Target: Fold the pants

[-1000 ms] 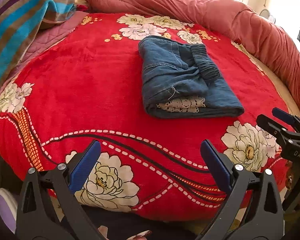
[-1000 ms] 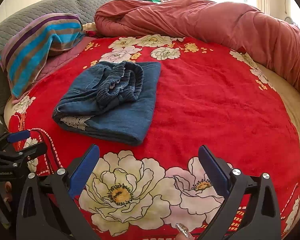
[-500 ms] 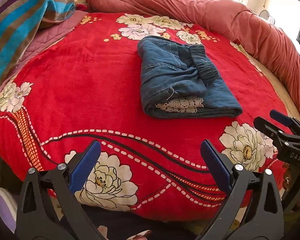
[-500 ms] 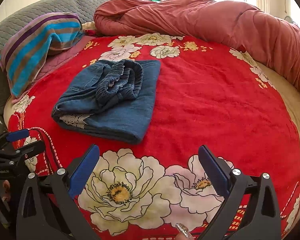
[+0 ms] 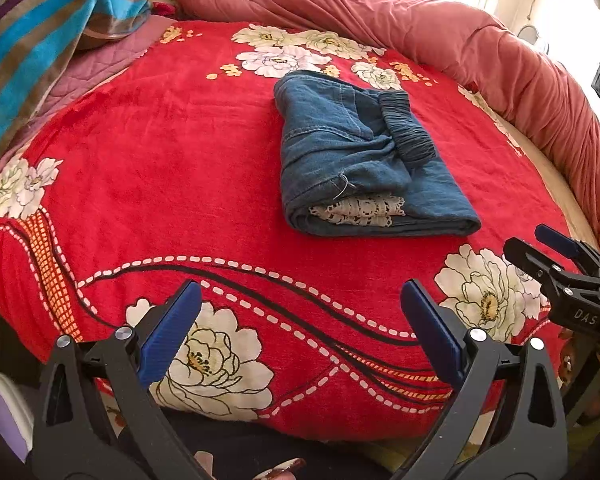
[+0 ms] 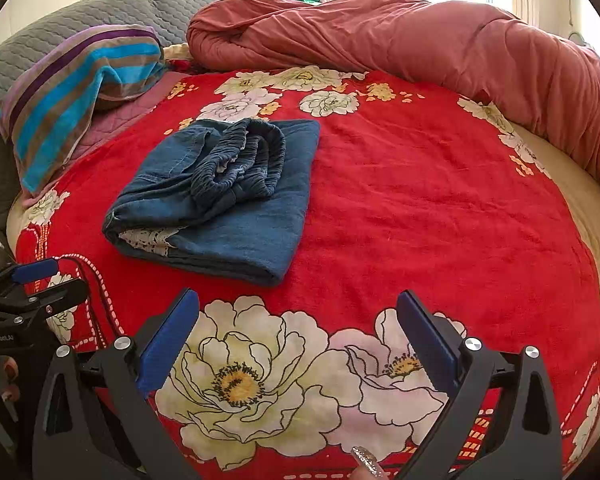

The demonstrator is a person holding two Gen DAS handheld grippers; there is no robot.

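Note:
Blue denim pants (image 5: 360,160) lie folded into a compact bundle on the red flowered blanket (image 5: 160,160), elastic waistband on top and white lace showing at the near edge. The right wrist view shows the same pants (image 6: 220,200) left of centre. My left gripper (image 5: 300,320) hovers open over the blanket's near edge, well short of the pants, holding nothing. My right gripper (image 6: 298,332) is also open and empty, over the big white flowers. Each gripper shows in the other's view: the right gripper (image 5: 556,256) at the right edge, the left gripper (image 6: 36,284) at the left edge.
A rolled pinkish-red duvet (image 6: 420,44) curves along the bed's far and right sides. A striped pillow (image 6: 76,92) lies at the far left against a grey quilted headboard (image 6: 60,20). The blanket hangs over the bed's near edge. A fingertip (image 6: 366,460) shows at the bottom.
Both grippers have drawn back slightly from the bed and stay open. The folded pants have not moved.

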